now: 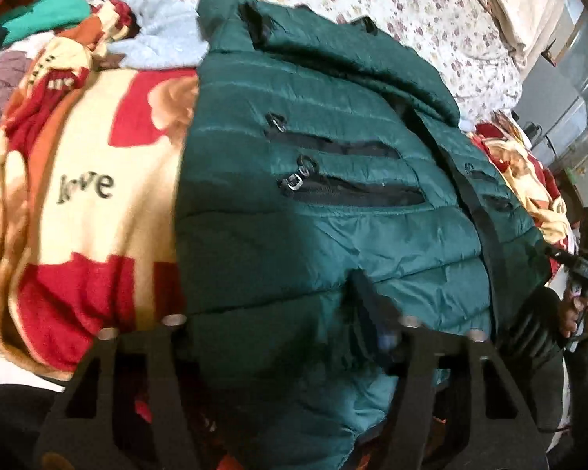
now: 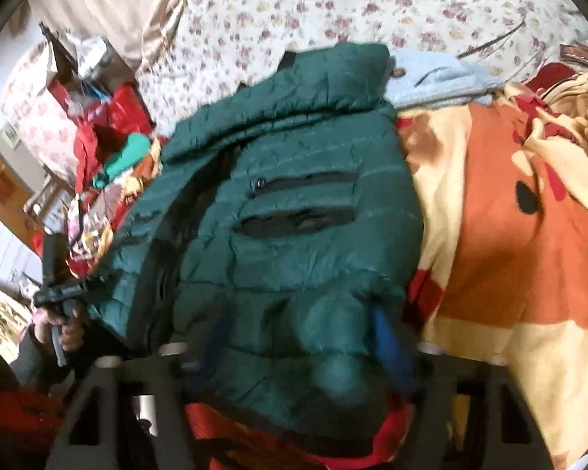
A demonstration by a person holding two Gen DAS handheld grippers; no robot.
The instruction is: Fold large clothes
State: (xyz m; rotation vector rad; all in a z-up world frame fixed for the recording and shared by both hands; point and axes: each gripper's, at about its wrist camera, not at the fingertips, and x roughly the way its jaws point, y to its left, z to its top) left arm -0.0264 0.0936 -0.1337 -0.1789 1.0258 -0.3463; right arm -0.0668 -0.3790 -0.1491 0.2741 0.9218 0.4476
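Note:
A dark green quilted puffer jacket (image 1: 313, 196) with black zipped pockets lies on a red, cream and orange blanket (image 1: 78, 180); it also shows in the right wrist view (image 2: 294, 227). My left gripper (image 1: 278, 337) is at the jacket's near hem, fingers spread wide with fabric bulging between them; only its right finger (image 1: 372, 313) shows. My right gripper (image 2: 302, 333) is also at the near hem, its blue-padded fingers (image 2: 388, 337) apart with jacket fabric between them. Each view shows the other hand-held gripper at the jacket's side.
A floral bedsheet (image 2: 333, 4) covers the bed behind the jacket. A pale blue garment (image 1: 164, 35) lies by the jacket's collar. A pile of red and teal clothes (image 2: 113, 149) sits to the left. Room furniture (image 1: 568, 90) stands beyond the bed's right side.

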